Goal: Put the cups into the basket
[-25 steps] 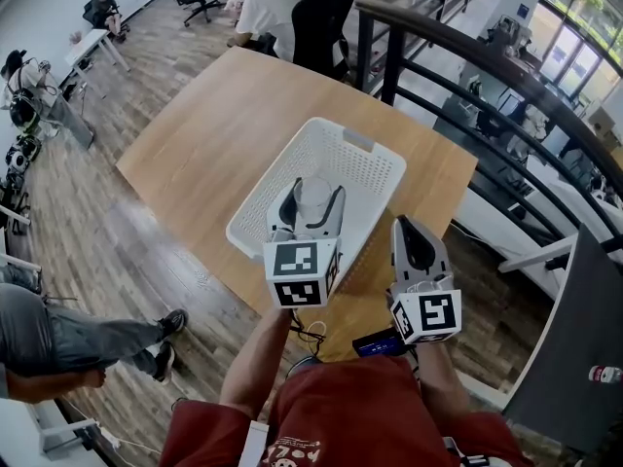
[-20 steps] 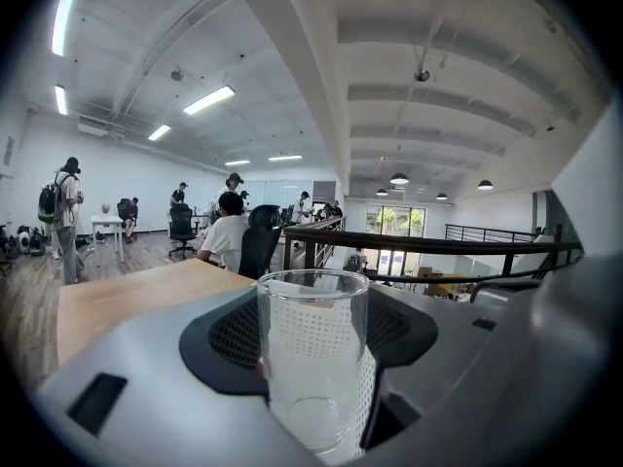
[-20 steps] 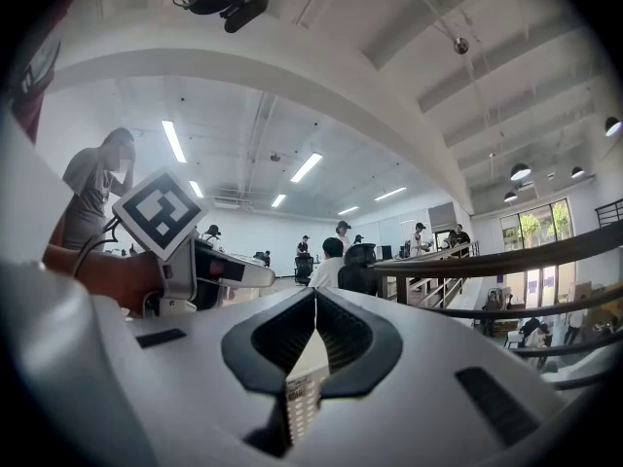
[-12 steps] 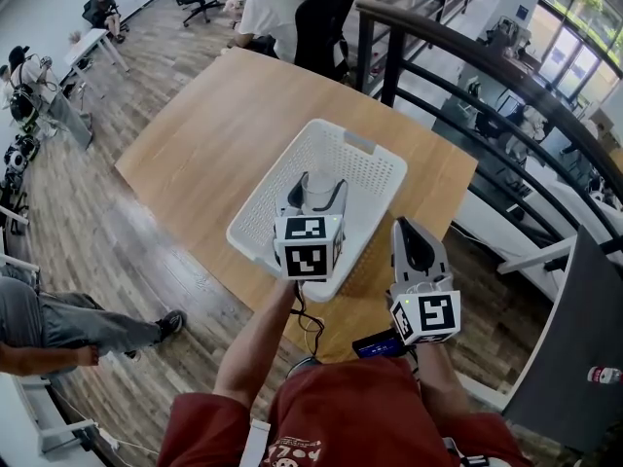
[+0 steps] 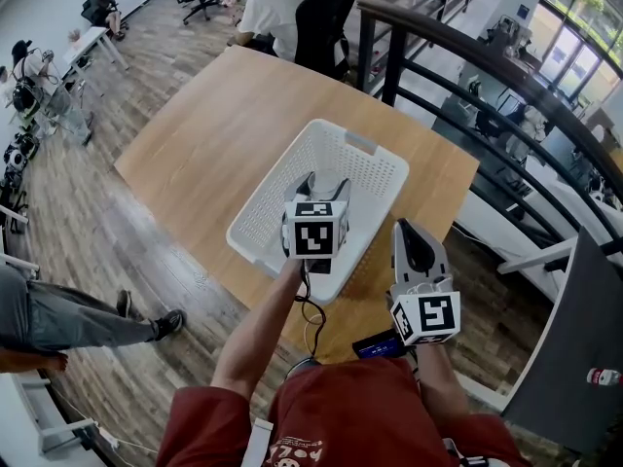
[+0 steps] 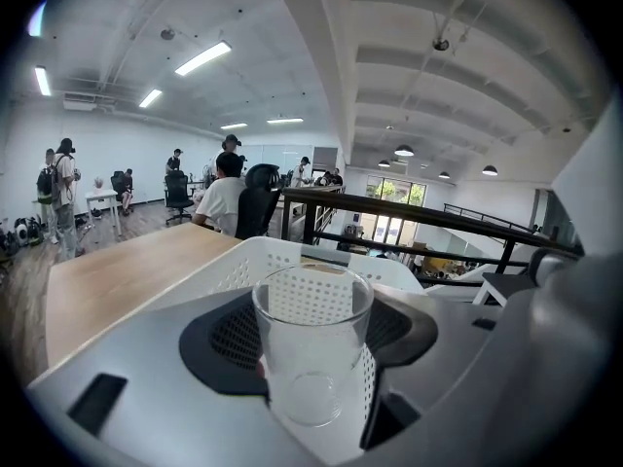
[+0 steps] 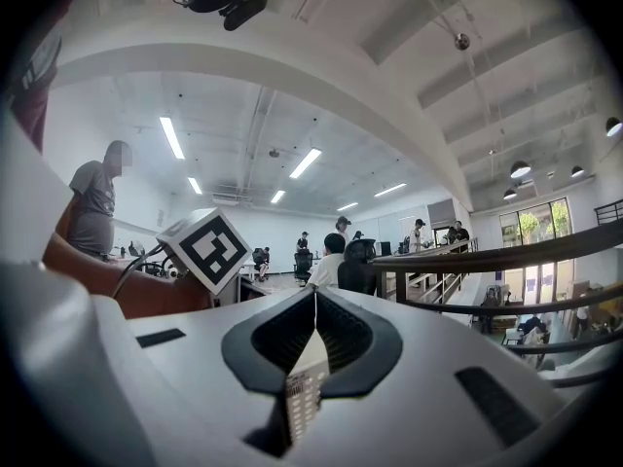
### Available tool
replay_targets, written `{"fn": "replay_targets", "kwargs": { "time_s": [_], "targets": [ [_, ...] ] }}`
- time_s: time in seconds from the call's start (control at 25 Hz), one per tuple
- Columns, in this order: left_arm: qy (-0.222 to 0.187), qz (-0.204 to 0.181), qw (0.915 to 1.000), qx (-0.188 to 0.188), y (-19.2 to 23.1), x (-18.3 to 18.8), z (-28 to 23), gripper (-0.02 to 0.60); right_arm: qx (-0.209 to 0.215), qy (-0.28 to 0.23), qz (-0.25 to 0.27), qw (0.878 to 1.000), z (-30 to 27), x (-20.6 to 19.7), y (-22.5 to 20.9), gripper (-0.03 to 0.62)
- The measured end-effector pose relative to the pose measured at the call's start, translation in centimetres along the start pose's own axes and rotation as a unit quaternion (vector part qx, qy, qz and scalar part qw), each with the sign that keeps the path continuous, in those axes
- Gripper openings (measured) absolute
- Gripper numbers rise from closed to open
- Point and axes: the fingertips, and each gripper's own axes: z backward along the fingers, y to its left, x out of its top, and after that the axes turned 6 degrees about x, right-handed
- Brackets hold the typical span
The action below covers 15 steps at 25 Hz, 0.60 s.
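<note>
A clear glass cup (image 6: 311, 353) stands upright between the jaws of my left gripper (image 6: 311, 334), which is shut on it. In the head view the left gripper (image 5: 321, 191) holds the cup (image 5: 326, 187) over the near half of the white perforated basket (image 5: 358, 142). The basket's rim (image 6: 243, 261) shows right behind the cup. My right gripper (image 5: 409, 228) hovers at the basket's near right corner, shut with nothing in it. Its pads (image 7: 313, 309) meet in the right gripper view. Whether other cups lie in the basket is hidden.
The basket rests on a wooden table (image 5: 214, 125) near its front right edge. A dark railing (image 5: 467, 56) runs past the table's right side. A person sits in a chair (image 5: 277, 8) at the far end. Someone's legs (image 5: 58, 314) are on the floor at left.
My left gripper has carried the cup forward and a little right, further over the basket. The right gripper has stayed put. The person at left has stepped away.
</note>
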Motion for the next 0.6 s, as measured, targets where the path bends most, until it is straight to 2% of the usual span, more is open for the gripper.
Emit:
{"fn": "replay_targets", "kwargs": {
  "time_s": [0.44,0.6],
  "targets": [
    [0.072,0.026,0.9969,-0.014,-0.1,-3.9,-4.4,0.285,0.001,0.007,-0.002,1.0,-0.4,-0.7,-0.2,0.011],
    [0.09,0.009,0.9959,-0.006,-0.1,-4.9,-5.5,0.285,0.001,0.009,-0.002,1.0,-0.4,-0.7,-0.3,0.012]
  ]
}}
